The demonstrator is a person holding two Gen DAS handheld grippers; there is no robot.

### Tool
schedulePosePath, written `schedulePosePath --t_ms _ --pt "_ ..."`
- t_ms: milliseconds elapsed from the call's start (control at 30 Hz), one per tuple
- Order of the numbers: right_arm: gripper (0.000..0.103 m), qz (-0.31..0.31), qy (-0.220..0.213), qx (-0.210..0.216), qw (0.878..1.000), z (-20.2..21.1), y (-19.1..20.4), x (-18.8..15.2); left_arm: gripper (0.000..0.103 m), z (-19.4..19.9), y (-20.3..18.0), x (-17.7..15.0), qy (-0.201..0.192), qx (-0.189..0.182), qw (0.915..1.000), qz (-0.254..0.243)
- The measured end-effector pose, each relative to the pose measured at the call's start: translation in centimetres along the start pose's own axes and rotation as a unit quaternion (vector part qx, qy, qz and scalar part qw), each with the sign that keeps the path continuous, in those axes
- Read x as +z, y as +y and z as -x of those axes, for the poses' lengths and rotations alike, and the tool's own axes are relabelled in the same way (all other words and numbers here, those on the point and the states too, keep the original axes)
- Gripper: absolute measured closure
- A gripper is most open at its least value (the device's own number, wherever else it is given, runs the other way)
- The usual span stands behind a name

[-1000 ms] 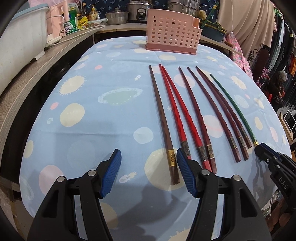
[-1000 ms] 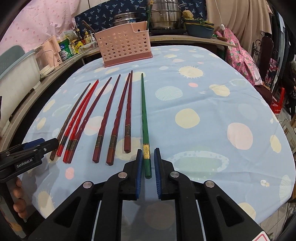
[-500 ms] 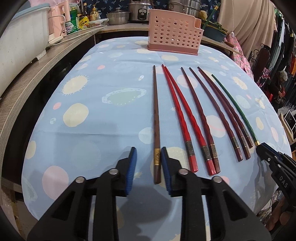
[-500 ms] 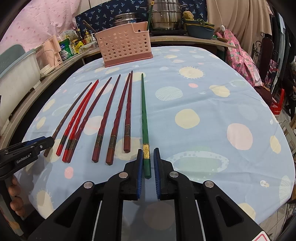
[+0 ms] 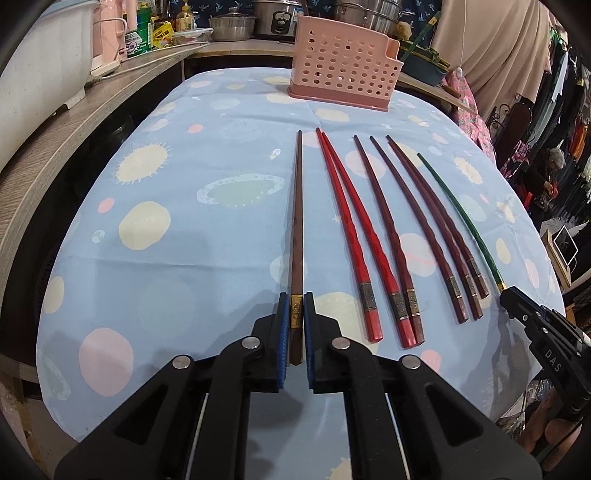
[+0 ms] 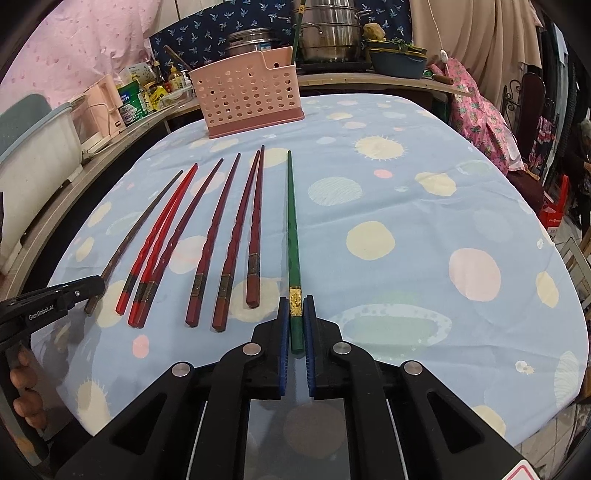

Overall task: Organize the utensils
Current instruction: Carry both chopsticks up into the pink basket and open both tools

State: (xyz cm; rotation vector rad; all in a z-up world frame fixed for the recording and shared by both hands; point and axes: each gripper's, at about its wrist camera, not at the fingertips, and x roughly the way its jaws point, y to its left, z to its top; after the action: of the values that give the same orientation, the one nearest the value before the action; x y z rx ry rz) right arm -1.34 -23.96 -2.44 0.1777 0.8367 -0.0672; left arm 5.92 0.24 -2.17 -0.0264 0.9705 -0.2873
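Note:
Several long chopsticks lie side by side on the blue dotted tablecloth (image 5: 166, 280). My left gripper (image 5: 296, 308) is shut on the thick end of the brown chopstick (image 5: 297, 221), the leftmost one, which still lies on the cloth. My right gripper (image 6: 295, 312) is shut on the thick end of the green chopstick (image 6: 293, 229), the rightmost one, also lying flat. Between them lie two bright red chopsticks (image 5: 351, 236) and three dark red ones (image 5: 424, 229). A pink perforated utensil holder (image 5: 341, 70) stands at the table's far end.
A wooden counter (image 5: 55, 147) runs along the left with a white tub, bottles and pots. Steel pots (image 6: 328, 33) stand behind the holder. Clothes and a chair are to the right of the table.
My left gripper slid left onto the brown chopstick and closed its wide-open jaws on it. The right gripper stayed shut on the green chopstick.

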Motion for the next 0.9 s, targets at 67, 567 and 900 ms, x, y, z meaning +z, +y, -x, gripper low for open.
schedulePosePath --t_ms 67,567,900 --pt "0.096 -0.001 -0.007 0.001 1.0 0.4 -0.1 0.4 0.096 0.4 0.0 0.3 -0.003 -0.004 1.0 0.002" --pt "0.096 -0.024 -0.088 0.016 0.996 4.6 -1.4 5.9 0.096 4.9 -0.2 5.2 -0.059 -0.017 0.9981 0.006" --pt "0.096 -0.038 -0.146 0.026 0.988 7.0 -2.1 11.0 0.096 7.1 -0.5 9.8 -0.101 -0.023 0.9946 0.009"
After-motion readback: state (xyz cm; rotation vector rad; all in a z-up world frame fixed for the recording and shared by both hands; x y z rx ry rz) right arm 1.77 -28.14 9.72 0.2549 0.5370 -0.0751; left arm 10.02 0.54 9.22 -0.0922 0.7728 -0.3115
